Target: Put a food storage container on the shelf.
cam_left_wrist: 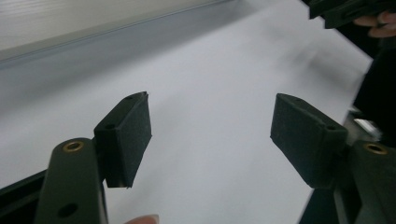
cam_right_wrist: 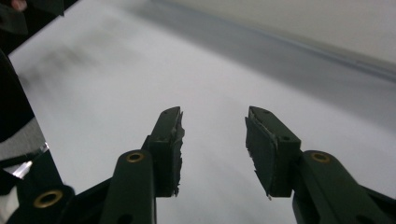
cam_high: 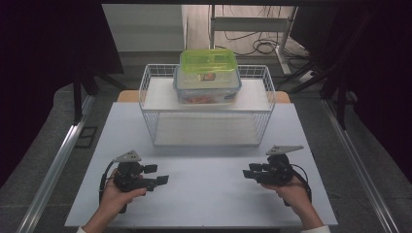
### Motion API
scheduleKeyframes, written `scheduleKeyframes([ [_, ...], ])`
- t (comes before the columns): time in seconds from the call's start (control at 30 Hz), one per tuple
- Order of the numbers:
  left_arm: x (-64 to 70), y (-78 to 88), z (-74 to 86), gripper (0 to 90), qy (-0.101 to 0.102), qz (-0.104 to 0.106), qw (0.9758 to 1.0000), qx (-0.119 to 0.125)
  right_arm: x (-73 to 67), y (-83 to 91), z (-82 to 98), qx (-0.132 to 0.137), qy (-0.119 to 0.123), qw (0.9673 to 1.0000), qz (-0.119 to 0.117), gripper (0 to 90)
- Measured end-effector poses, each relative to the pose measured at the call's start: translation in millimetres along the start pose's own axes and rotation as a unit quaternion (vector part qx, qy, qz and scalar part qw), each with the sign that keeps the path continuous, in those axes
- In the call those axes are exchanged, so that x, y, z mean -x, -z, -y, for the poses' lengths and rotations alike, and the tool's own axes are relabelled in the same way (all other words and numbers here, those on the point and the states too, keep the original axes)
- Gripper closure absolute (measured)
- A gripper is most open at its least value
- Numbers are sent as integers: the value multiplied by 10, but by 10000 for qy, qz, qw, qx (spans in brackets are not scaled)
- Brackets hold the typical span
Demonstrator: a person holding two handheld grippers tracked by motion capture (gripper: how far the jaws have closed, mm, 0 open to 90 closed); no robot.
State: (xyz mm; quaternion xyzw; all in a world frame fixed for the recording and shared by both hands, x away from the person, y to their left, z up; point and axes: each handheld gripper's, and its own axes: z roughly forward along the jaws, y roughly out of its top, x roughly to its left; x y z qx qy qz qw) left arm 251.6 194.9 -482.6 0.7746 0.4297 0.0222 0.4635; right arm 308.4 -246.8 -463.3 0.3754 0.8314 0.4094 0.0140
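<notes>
Wire basket (cam_high: 150, 104), white, stands on the bench (cam_high: 209, 194) well beyond both sets of fingers. Inside it, on a raised white shelf, sits a clear box (cam_high: 207, 87) with a blue-rimmed lid and reddish contents, and a smaller box with a lime-green lid (cam_high: 208, 60) rests on top. The left gripper (cam_high: 156, 174) is held low over the near bench, its fingers (cam_left_wrist: 130, 135) wide apart and empty. The right gripper (cam_high: 251, 173) faces it, fingers (cam_right_wrist: 268, 149) apart by less, gripping nothing.
</notes>
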Motion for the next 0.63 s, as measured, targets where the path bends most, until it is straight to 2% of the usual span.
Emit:
scheduleKeyframes([
  [0.27,-23,-13,87,292,26,-41,10000,-26,-21,-33,29,-30,52,10000,30,529],
  [0.63,-33,33,103,292,41,-58,10000,60,-17,-20,35,26,46,10000,64,497],
])
